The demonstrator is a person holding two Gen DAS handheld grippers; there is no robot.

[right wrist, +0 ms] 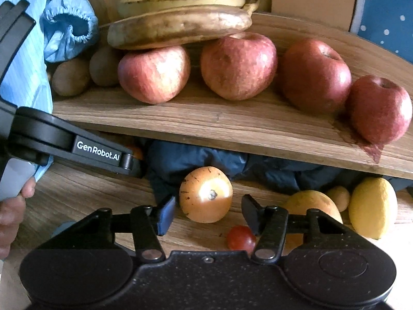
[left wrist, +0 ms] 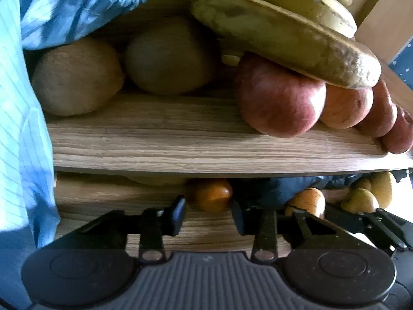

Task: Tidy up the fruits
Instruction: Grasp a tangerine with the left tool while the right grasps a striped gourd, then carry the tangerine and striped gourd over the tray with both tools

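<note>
Up close, the right claw has its fingers spread apart with nothing clamped, and an orange-yellow round fruit sits just ahead of the gap, stem end facing the camera. A small red cherry tomato lies on the wooden counter by the claw's right finger. Further right lie a mango, a small tan fruit and a yellow lemon. Dark blue cloth is bunched behind the round fruit, under a wooden shelf.

On that shelf stand four red apples in a row, the nearest-left one beside two brown kiwis. A bunch of bananas rests on top of the left two apples. At the left edge a pale blue sleeve and the other gripper's black body marked "GenRobot.AI" come into view.

The left claw is likewise held apart and empty, low over the counter, with an orange fruit just beyond its tips beneath the shelf edge. Above, its camera sees the kiwis, the apples and the bananas close up.
</note>
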